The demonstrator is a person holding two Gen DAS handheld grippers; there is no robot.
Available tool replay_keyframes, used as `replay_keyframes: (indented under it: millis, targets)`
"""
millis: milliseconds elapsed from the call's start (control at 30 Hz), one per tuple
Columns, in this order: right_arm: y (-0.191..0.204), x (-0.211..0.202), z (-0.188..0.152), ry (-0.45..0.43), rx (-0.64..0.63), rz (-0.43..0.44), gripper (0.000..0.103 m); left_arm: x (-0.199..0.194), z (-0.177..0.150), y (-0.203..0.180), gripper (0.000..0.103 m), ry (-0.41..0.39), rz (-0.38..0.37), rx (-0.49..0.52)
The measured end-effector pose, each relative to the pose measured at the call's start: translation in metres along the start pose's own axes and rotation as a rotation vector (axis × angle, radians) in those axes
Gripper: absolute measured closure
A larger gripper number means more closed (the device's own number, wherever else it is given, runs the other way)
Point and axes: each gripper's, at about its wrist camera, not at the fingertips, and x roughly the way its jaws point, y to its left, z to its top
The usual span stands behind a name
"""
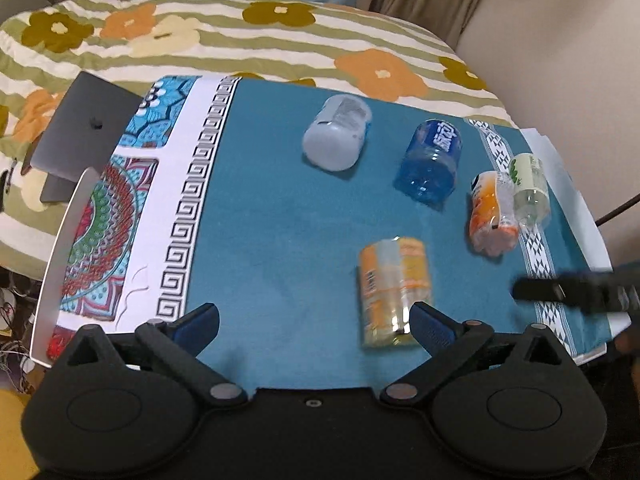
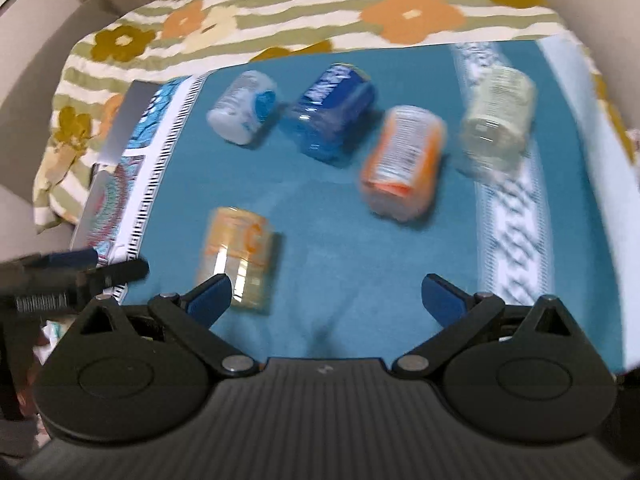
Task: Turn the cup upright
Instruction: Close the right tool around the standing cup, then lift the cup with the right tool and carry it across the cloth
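Your left gripper (image 1: pixel 314 322) has its fingers spread wide, nothing between them; your right gripper (image 2: pixel 326 298) is spread wide too, over bare cloth (image 2: pixel 344 248). The yellow cup (image 1: pixel 394 292) lies on its side just ahead of the left gripper's right finger (image 1: pixel 430 324), overlapping its tip in view, its long axis running away from you. From the right gripper it sits off the left finger (image 2: pixel 210 298). The left looks nearer. The other four cups lie beyond the yellow cup, all toppled.
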Motion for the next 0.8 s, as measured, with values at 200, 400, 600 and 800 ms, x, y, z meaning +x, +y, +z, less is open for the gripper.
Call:
replay_keyframes:
  millis: [200,400,600,800]
  targets:
    - [0.027,0.043,0.031,0.097,0.031,0.081,0.0,0.001,-0.007,0.029,0.001,0.021,0.001,0.009]
    - [0.047,0.087,0.05,0.203,0.069,0.122,0.001,0.011,-0.011,0.051,0.001,0.053,-0.012,0.014]
    - [0.042,0.12,0.053,0.286,0.159,0.136,0.017,0.02,-0.012,0.062,0.001,0.087,-0.036,0.008]
    - [0.038,0.129,0.051,0.305,0.186,0.154,0.029,0.025,-0.013,0.066,0.001,0.105,-0.05,-0.005]
